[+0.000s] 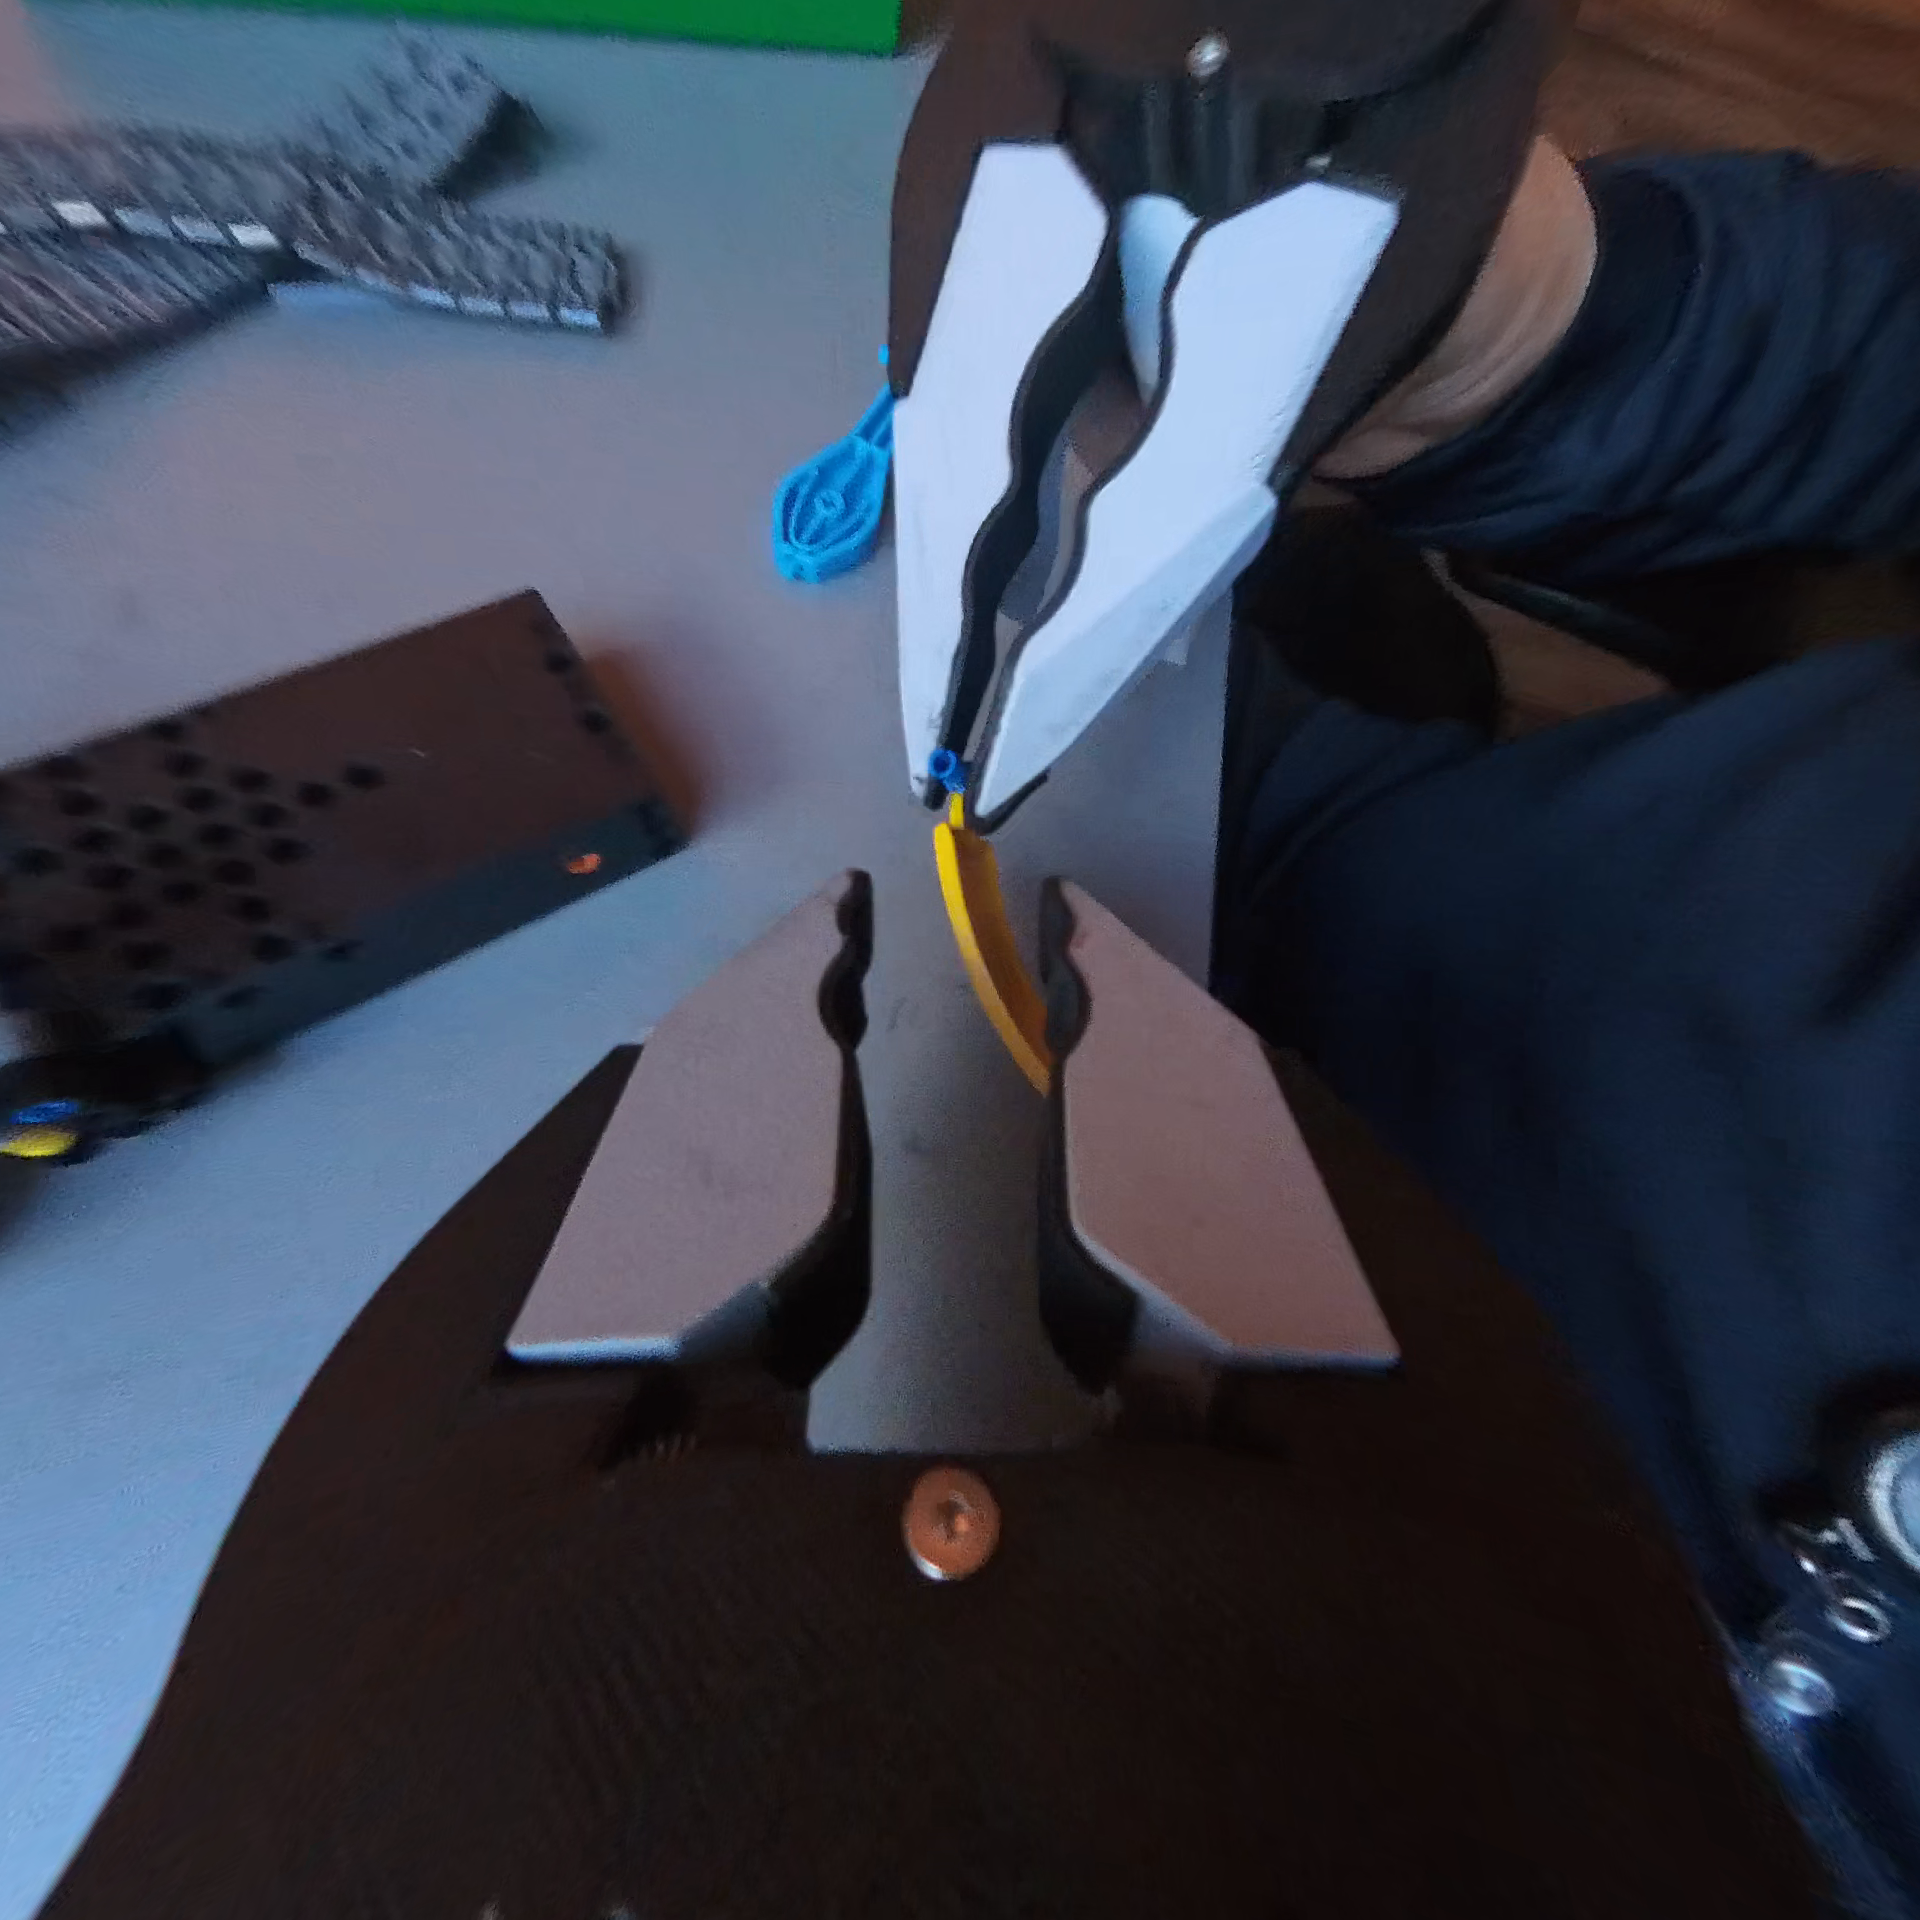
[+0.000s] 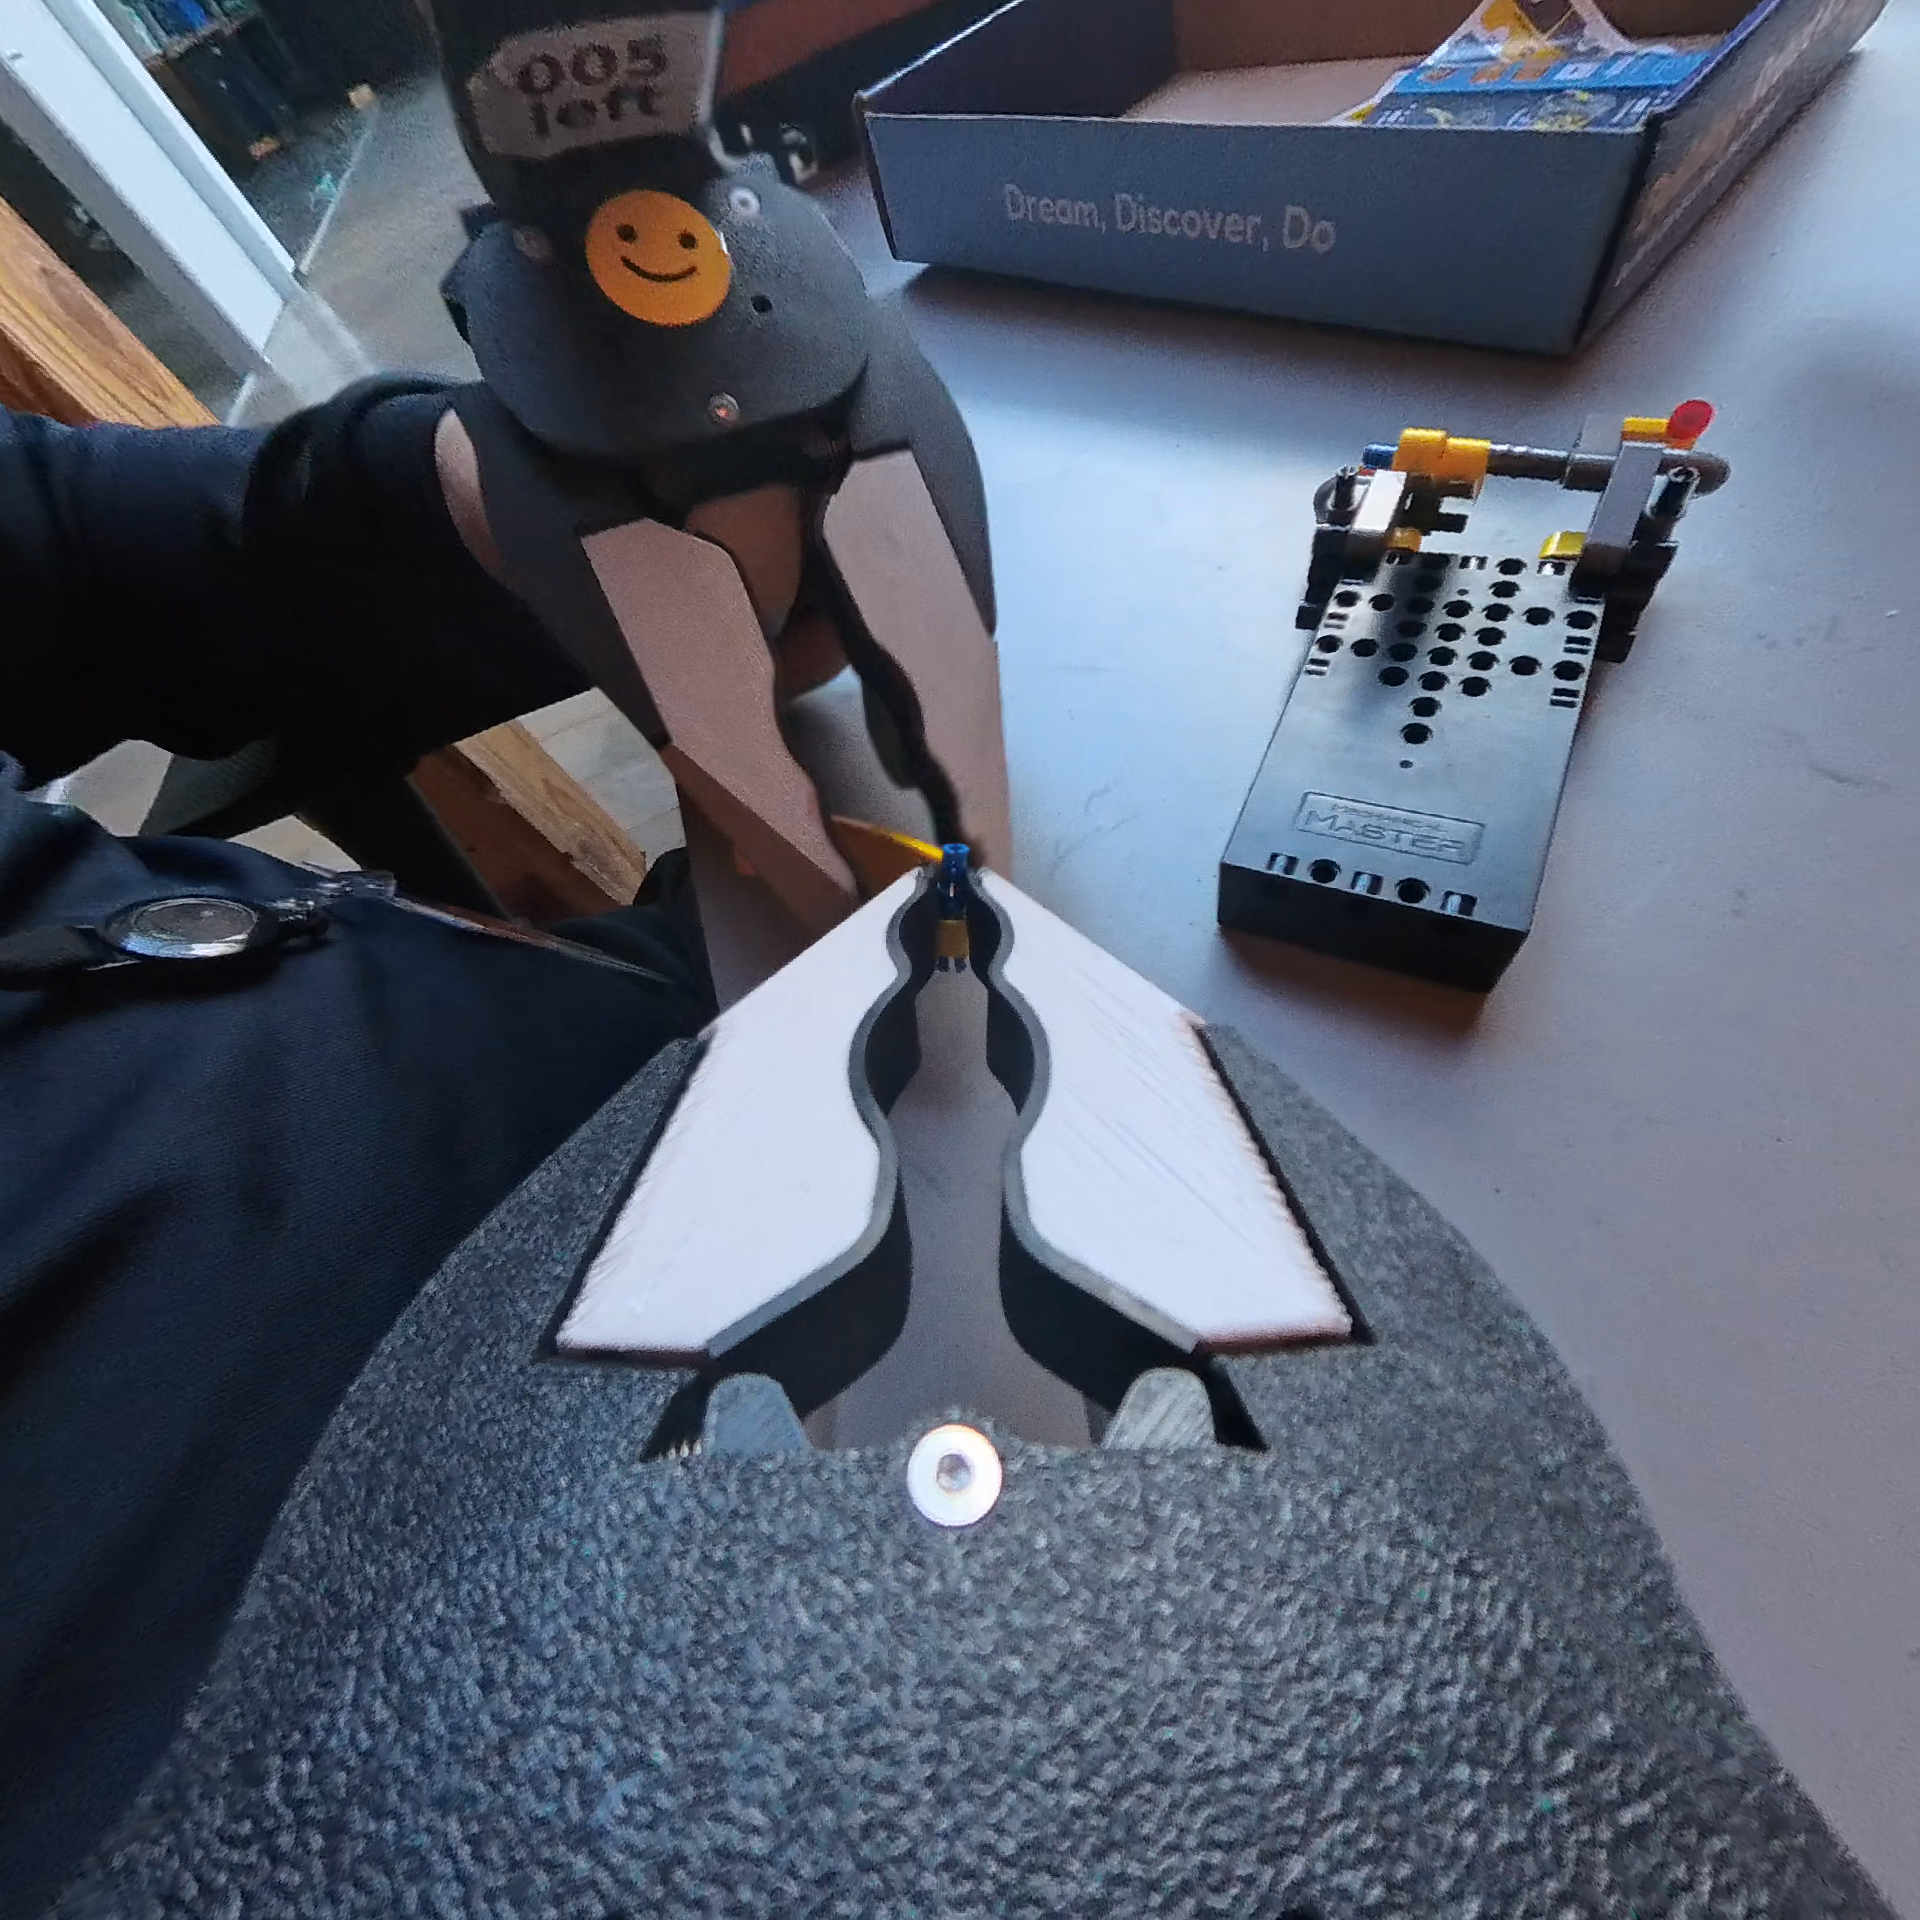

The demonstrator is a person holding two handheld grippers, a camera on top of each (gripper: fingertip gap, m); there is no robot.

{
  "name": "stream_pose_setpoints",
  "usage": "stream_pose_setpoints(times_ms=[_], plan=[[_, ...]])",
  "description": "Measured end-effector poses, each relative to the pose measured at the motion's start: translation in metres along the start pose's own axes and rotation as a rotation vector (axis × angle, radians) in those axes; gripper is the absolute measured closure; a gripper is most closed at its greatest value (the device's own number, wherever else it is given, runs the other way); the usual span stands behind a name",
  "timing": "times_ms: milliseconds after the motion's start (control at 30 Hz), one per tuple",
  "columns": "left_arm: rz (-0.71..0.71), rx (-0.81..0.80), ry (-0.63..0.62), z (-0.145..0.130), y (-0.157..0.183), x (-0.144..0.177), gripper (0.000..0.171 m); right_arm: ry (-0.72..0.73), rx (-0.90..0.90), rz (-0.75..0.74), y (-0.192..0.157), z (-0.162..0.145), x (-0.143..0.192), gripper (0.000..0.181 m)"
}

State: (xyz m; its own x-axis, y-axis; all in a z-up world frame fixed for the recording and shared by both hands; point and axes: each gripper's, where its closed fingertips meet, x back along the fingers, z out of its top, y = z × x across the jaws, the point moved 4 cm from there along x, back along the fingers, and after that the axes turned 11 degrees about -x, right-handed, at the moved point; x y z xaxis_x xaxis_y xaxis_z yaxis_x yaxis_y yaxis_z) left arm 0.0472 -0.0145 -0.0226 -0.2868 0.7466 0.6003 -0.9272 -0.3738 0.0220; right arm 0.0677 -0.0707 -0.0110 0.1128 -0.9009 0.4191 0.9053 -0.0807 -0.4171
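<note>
Right tool (image 2: 951, 914) clenched on small blue-and-yellow pin (image 2: 952, 912), w/ curved yellow piece (image 1: 992, 961) hanging off it between left tool's (image 1: 954, 914) spread, released fingers; black perforated base (image 2: 1403, 748) sits on desk (image 2: 1558, 1143) beyond.

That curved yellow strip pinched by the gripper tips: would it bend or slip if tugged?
The yellow strip looks thin and curved, so probably light and slightly springy. The right gripper pinches only its end, beside a blue pin, so it may pivot or slip.
</note>
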Motion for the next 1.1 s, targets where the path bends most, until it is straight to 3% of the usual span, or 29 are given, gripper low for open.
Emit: stream_pose_setpoints(times_ms=[100,133,300,500,1100], plan=[[-0.044,0.043,0.03,0.0,0.004,-0.01,0.161,0.005,0.021,-0.013,-0.001,0.0,0.0,0.178],[0.001,0.028,0.027,-0.002,0.0,-0.011,0.17,-0.002,0.034,-0.024,-0.001,-0.001,0.0,0.178],[0.041,-0.024,-0.07,-0.011,-0.002,-0.017,0.17,-0.008,0.247,-0.191,-0.002,-0.003,-0.005,0.18],[0.04,-0.015,-0.006,-0.005,-0.007,-0.013,0.17,0.08,0.456,-0.279,-0.008,0.005,-0.01,0.181],[0.019,-0.017,0.024,-0.003,-0.011,-0.012,0.17,0.126,0.532,-0.28,-0.008,0.01,-0.009,0.181]])
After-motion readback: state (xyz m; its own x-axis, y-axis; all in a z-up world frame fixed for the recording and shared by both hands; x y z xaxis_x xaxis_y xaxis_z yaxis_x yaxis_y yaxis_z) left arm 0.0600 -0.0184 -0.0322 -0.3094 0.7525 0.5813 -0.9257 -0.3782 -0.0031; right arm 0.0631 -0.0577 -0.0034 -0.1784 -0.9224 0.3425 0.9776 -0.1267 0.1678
